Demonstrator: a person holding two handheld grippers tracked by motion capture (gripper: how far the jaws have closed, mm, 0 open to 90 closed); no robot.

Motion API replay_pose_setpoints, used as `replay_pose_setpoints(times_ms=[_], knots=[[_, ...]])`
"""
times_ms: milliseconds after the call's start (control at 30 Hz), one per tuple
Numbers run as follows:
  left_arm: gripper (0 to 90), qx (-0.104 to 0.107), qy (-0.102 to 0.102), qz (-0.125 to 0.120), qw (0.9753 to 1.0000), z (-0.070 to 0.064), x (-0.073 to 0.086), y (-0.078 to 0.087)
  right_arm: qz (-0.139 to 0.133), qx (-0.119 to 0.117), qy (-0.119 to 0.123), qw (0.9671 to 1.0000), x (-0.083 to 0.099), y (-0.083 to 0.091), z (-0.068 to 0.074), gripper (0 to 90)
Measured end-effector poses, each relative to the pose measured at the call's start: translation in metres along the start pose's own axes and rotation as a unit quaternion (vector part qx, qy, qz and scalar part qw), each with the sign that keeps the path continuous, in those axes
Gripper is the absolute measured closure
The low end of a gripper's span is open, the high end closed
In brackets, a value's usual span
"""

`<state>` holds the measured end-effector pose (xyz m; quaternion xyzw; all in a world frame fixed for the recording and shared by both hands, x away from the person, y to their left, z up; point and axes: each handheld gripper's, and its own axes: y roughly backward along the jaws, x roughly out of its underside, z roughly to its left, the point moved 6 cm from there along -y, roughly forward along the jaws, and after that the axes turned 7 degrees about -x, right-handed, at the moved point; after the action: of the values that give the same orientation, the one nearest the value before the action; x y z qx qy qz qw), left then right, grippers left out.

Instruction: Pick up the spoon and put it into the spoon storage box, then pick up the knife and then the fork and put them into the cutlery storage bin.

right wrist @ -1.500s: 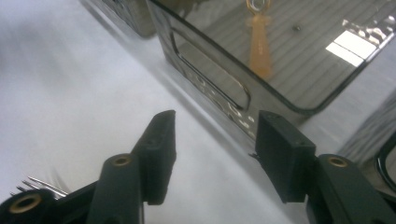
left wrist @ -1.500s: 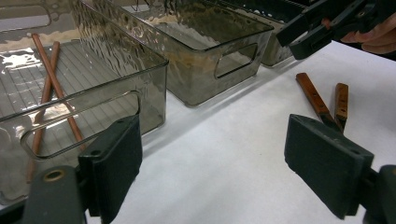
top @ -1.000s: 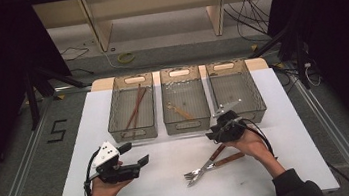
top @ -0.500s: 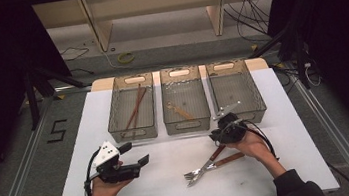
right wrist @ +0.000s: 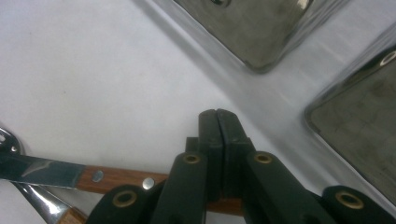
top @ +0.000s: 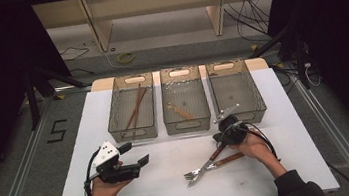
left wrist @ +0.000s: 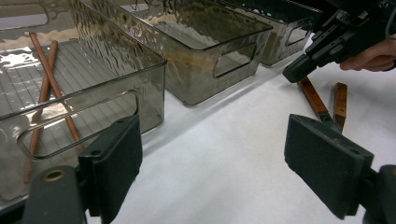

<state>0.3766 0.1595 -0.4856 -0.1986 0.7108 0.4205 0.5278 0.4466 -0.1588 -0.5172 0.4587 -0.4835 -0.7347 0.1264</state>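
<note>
A white surface (top: 162, 180) carries three clear, smoke-tinted bins in a row along its far side. The left bin (top: 132, 108) holds two brown chopsticks (top: 135, 106), the middle bin (top: 185, 100) holds a small wooden utensil (top: 179, 110), and the right bin (top: 235, 88) looks bare inside.

In front of the bins, toward the right, lie a fork (top: 206, 164) and a knife (top: 219, 163), both with wooden handles, crossing each other on the surface.

The right claw (top: 222, 143) points down at the far ends of these handles. In the right gripper view its two black jaws are pressed flat together, with nothing between them, and their tips hang just above the knife's riveted wooden handle (right wrist: 121, 179); whether they touch it is hard to tell. The person's right hand (top: 255, 146) grips it from behind, forearm angled in from the lower right.

The left claw (top: 136, 154) gapes wide and holds nothing. The left hand (top: 107, 187) cradles it from below, palm up, just above the surface at the near left, well apart from the cutlery, its jaws aimed to the right.
</note>
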Motion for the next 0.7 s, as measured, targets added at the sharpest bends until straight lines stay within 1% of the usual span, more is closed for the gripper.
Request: replay_pose_setpoints(times_ms=[33, 167, 200, 300, 367, 600, 700], knots=[[18.6, 0.000, 0.000, 0.000, 1.0000, -0.0001, 0.0001, 0.0001, 0.000, 0.002, 0.005, 1.0000, 0.0005, -0.0003, -0.0010, 89.9], [18.6, 0.000, 0.000, 0.000, 1.0000, 0.0002, -0.0001, 0.0002, 0.007, 0.003, 0.001, 1.0000, 0.0025, -0.0010, -0.0006, 90.0], [18.6, 0.000, 0.000, 0.000, 1.0000, 0.0002, 0.0000, 0.0000, 0.007, 0.005, 0.005, 1.0000, 0.0024, -0.0016, -0.0011, 90.0], [18.6, 0.000, 0.000, 0.000, 1.0000, 0.0003, -0.0002, 0.0001, 0.013, 0.007, 0.005, 0.9999, 0.0042, -0.0042, -0.0028, 90.0], [18.6, 0.000, 0.000, 0.000, 1.0000, 0.0003, -0.0002, 0.0002, 0.013, 0.005, 0.001, 0.9999, 0.0052, -0.0043, -0.0027, 90.0], [18.6, -0.001, -0.001, -0.002, 1.0000, 0.0000, 0.0001, 0.0020, 0.020, 0.003, 0.003, 0.9998, 0.0063, -0.0032, -0.0023, 90.0], [18.6, -0.001, -0.002, 0.000, 1.0000, 0.0001, 0.0007, 0.0015, 0.026, -0.001, 0.000, 0.9997, 0.0085, -0.0014, -0.0005, 90.0]])
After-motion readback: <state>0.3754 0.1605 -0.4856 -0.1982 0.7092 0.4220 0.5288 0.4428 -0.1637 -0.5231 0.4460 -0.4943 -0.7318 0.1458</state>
